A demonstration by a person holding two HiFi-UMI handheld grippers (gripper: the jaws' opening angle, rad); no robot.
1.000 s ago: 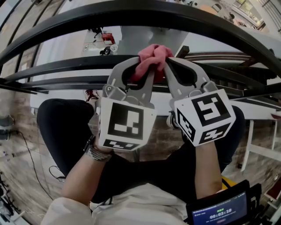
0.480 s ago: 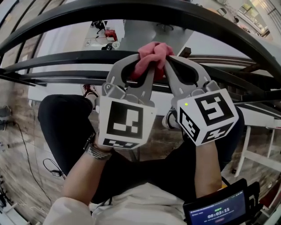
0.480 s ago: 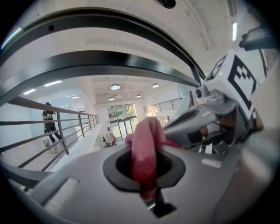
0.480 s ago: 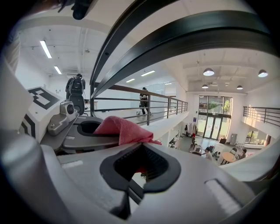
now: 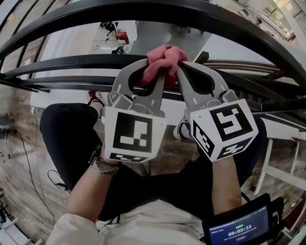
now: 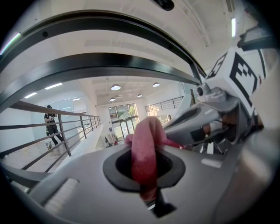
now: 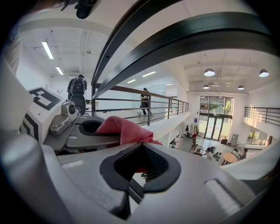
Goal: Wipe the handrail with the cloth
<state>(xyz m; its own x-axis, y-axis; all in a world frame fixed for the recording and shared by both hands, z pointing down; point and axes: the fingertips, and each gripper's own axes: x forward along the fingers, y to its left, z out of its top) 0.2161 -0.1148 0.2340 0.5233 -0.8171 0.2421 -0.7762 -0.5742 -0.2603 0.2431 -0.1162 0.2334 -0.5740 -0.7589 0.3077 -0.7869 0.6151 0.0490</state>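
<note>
The pink cloth (image 5: 162, 57) is bunched between both grippers, just under the thick black handrail (image 5: 143, 9) that arcs across the top of the head view. My left gripper (image 5: 160, 74) is shut on the cloth, which hangs through its jaws (image 6: 144, 148). My right gripper (image 5: 180, 72) meets it tip to tip and is shut on the cloth's other end. From the right gripper view, the cloth (image 7: 124, 129) lies over the left gripper's jaws, and a little red shows inside my own. The handrail (image 6: 109, 65) curves close overhead in both gripper views (image 7: 197, 39).
Thinner black rails (image 5: 71, 62) run below the top rail. My legs in black trousers and a wooden floor are underneath. A small screen (image 5: 239, 229) sits at the bottom right, white furniture (image 5: 287, 162) at the right. Beyond the rail is an open atrium; people walk on far walkways (image 6: 50, 127).
Both grippers and the cloth have crept slightly left and up toward the rail. They stay shut on the cloth.
</note>
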